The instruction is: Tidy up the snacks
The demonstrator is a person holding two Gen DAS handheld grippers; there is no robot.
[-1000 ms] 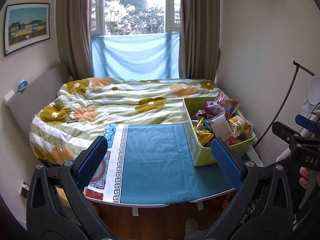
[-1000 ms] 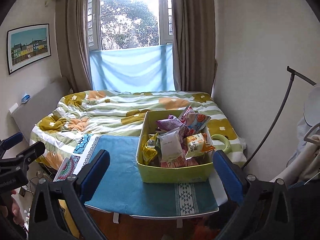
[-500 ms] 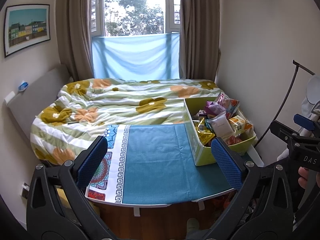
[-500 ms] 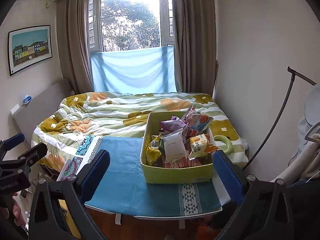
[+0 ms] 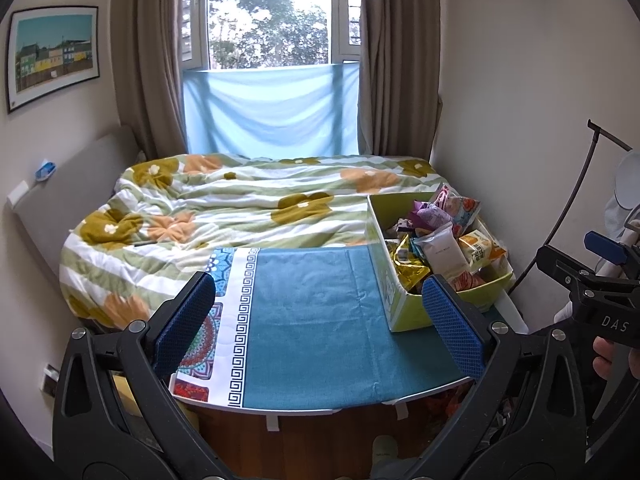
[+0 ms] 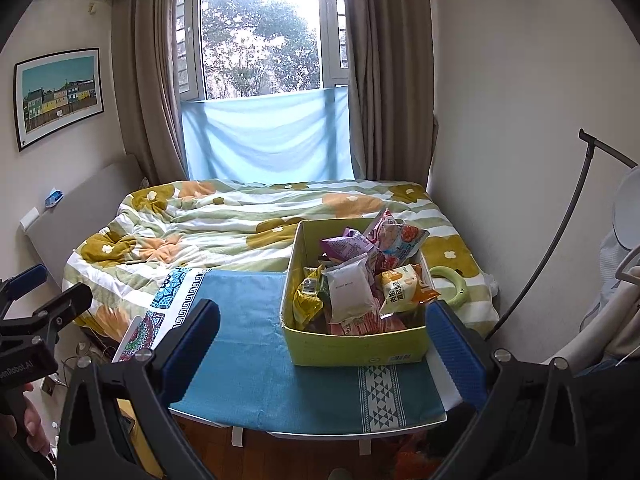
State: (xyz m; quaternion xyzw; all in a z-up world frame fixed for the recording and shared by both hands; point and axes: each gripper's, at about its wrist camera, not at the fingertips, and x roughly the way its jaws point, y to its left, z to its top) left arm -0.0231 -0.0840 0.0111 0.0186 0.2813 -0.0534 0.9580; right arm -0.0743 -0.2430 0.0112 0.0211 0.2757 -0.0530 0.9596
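Your left claw (image 5: 318, 326) hangs spread wide and empty above the near edge of the desk (image 5: 304, 412), its blue-padded fingers (image 5: 184, 322) framing bare teal cloth (image 5: 316, 320). Your right claw (image 6: 324, 352) is likewise released and holds nothing; it hovers over the desk's near right part, its right finger just beside the front right corner of the yellow-green box (image 6: 352, 346) in that view.

The box sits on the right end of the desk, on the teal cloth, open at the top and heaped with snack packets (image 6: 360, 276). A white packet (image 6: 350, 292) stands upright near the middle of the heap. A gold wrapper (image 6: 306, 300) leans against the box's left wall, and an orange-and-cream bag (image 6: 404, 290) tilts over its right edge. A purple bag (image 6: 346, 246) and a pink-and-blue bag (image 6: 396, 236) rise at the back. From the left claw's camera the same box (image 5: 404, 312) lies to the right, beside the right finger.

Behind the desk runs a bed (image 5: 240, 208) under a green-striped floral quilt, with a pale green ring (image 6: 448, 284) lying on the quilt just right of the box. A window (image 6: 260, 40) with brown curtains and a pale blue sheet closes the far wall; a framed picture (image 6: 58, 94) hangs on the left wall.
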